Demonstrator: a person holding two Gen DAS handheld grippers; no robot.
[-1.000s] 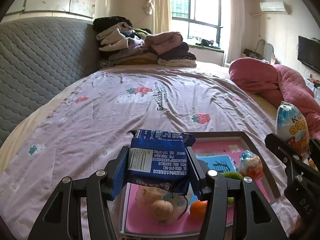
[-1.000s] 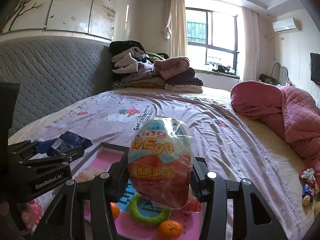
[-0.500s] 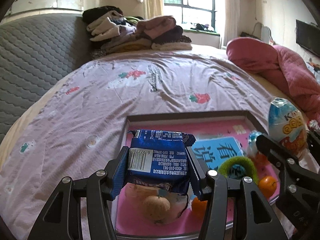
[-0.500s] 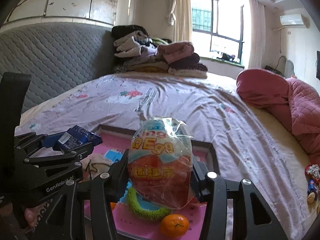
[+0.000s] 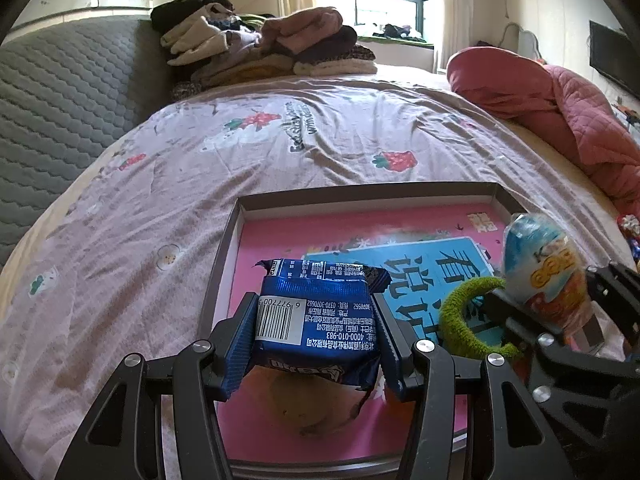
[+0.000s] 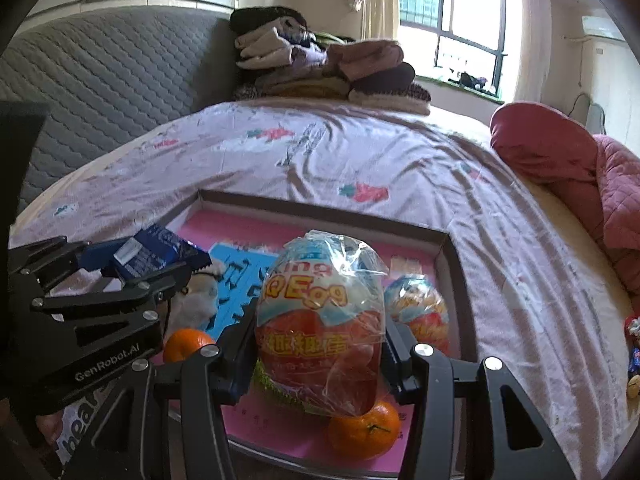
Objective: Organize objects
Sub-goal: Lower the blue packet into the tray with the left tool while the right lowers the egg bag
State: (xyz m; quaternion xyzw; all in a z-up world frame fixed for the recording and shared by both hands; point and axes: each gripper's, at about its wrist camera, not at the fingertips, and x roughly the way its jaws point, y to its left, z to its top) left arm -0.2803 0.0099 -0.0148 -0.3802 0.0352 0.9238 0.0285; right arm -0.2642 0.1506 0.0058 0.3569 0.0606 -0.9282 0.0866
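**Inspector:** Status of the sort. The shallow tray point(image 5: 400, 194) on the bedsheet point(image 5: 200, 184) already holds a second wrapped toy egg point(image 6: 418, 312), two mandarins point(image 6: 364, 430), a green fuzzy ring point(image 5: 460, 320) and a pale plush toy point(image 6: 196, 300). Two items are not yet set down.

**Clerk:** Which ones, and who has them?

**Inspector:** The left gripper point(image 5: 318, 328) is clamped on a blue biscuit packet point(image 5: 318, 320), held above the tray's near left part. The right gripper point(image 6: 320, 344) is clamped on a wrapped toy egg point(image 6: 320, 328), above the near middle. Both pads press their wrappers; neither item rests on the tray floor.

**Clerk:** Anything left outside?

**Inspector:** Small wrapped sweets point(image 6: 634, 348) lie on the sheet well to the right. By my judgement, those remain after these two placements.

**Clerk:** Do the views differ?

**Inspector:** The right wrist view alone shows the mandarins, the second egg and the plush clearly. The left wrist view shows the packet's barcode and the tray's far rim entire.
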